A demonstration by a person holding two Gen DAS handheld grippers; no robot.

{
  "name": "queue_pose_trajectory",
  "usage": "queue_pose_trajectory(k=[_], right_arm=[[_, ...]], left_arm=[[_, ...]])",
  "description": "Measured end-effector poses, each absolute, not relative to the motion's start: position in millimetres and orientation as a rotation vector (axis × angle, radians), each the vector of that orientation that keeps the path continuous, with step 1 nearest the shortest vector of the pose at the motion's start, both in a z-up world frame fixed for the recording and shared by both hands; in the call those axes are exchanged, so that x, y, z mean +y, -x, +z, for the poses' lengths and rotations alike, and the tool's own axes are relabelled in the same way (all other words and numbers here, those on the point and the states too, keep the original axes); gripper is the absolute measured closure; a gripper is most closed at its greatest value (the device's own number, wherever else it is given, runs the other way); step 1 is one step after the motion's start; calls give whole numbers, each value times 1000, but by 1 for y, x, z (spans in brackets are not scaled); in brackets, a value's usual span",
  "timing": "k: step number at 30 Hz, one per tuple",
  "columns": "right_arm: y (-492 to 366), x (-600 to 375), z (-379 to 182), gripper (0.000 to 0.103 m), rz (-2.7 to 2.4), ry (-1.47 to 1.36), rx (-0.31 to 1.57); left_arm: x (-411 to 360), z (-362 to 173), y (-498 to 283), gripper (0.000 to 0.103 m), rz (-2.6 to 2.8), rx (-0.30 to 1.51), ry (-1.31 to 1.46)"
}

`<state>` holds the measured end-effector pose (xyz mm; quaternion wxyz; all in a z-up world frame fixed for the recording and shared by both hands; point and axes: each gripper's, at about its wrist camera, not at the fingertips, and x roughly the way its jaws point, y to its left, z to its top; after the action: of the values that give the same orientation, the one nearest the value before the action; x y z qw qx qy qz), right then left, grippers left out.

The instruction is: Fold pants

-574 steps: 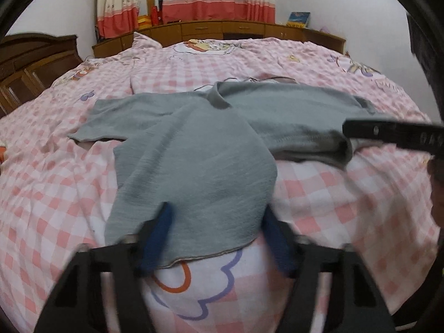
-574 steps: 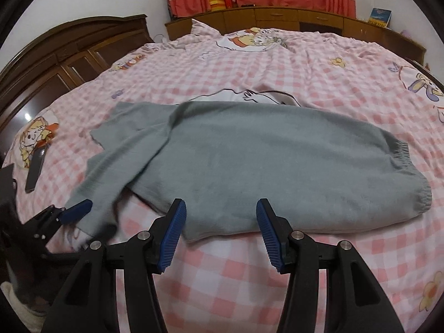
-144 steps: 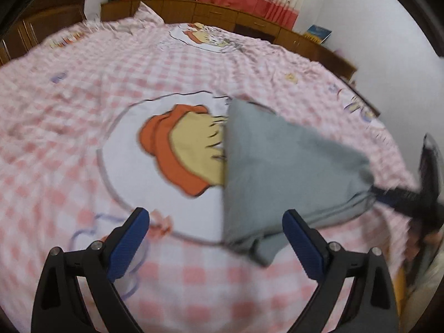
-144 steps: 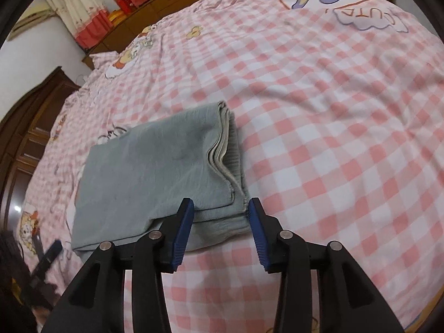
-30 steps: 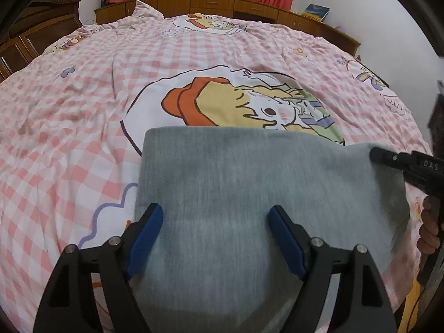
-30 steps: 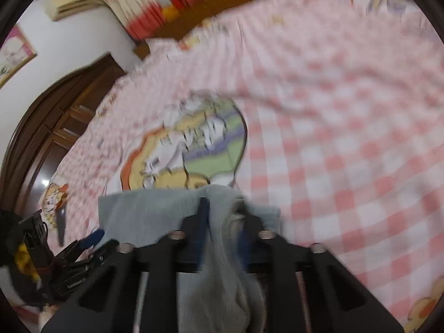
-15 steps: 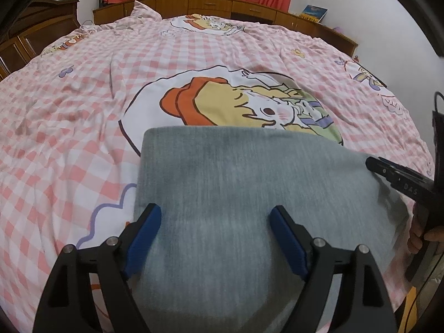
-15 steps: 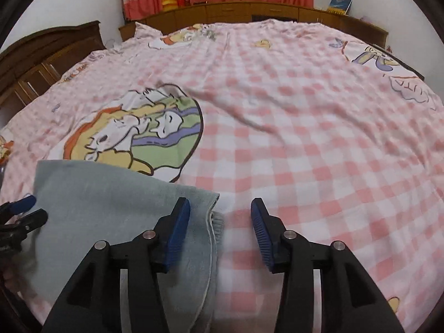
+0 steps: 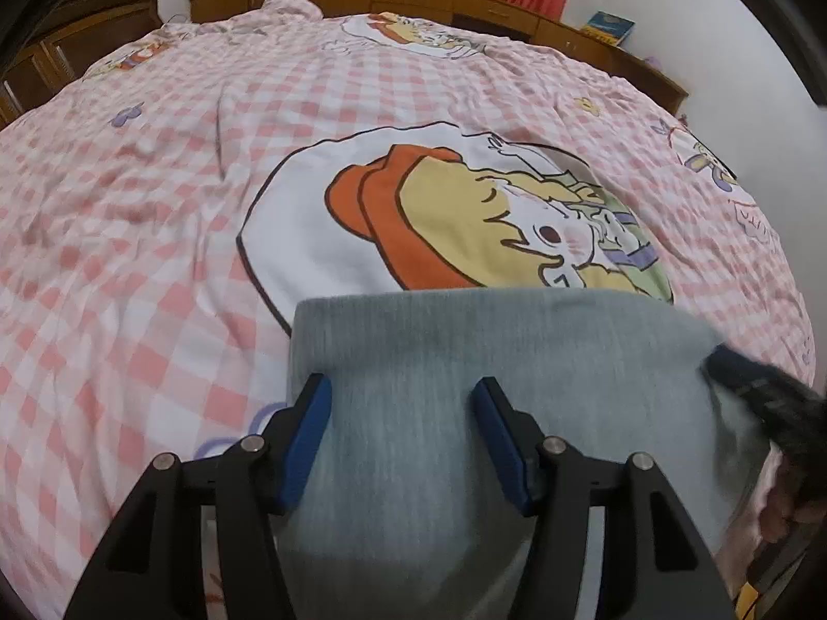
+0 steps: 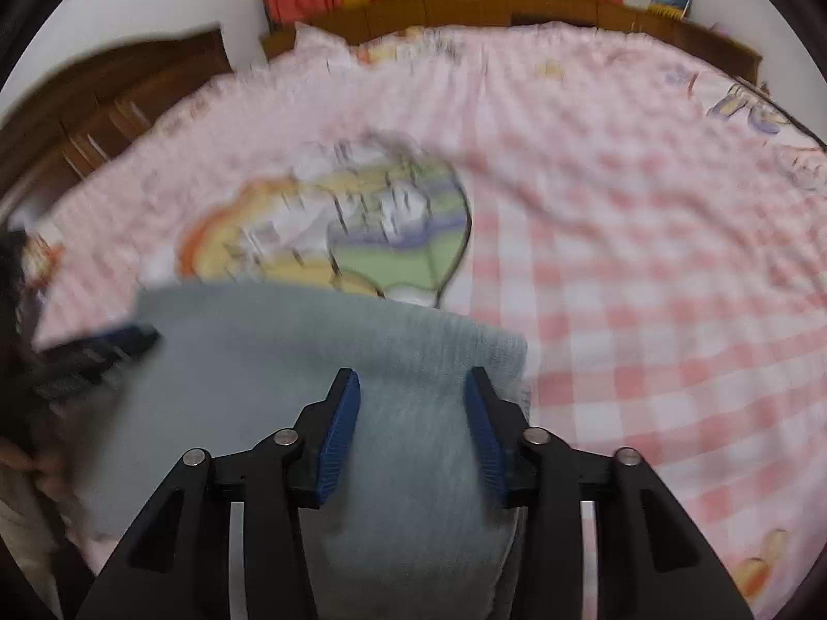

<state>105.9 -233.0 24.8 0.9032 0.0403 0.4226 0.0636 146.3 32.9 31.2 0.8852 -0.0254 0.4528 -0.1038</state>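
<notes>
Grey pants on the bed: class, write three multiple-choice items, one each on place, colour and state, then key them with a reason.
1. Where do the folded grey pants lie?
A. near edge of the checked bedspread
B. on the wooden cabinets
C. on the floor

2. What colour are the gripper pads?
A. red
B. blue
C. white

3. How does the left gripper stand?
A. shut tight
B. out of view
C. jaws apart over the pants

Answers: 1 A, the pants cover the cartoon print's near edge. 2 B, blue strips line both fingers. 3 C, a wide gap shows cloth between the pads.
</notes>
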Motion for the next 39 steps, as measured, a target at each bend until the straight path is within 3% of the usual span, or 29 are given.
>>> queue_pose_trajectory(k=[5, 18, 24, 28, 39], right_arm=[[-98, -212, 26, 61, 96, 75, 836], [-31, -244, 68, 61, 141, -252, 828], [-8, -242, 43, 61, 135, -295, 861], [-7, -242, 12, 61, 125, -311, 838], [7, -240, 17, 61, 78, -304, 819]], left_arm=[[33, 32, -140, 41, -219, 919, 35], [62, 61, -59, 35, -238, 914, 84], [66, 40, -31, 35, -203, 969, 57], [69, 18, -30, 28, -171, 981, 81], [71, 12, -20, 24, -187, 955, 61]])
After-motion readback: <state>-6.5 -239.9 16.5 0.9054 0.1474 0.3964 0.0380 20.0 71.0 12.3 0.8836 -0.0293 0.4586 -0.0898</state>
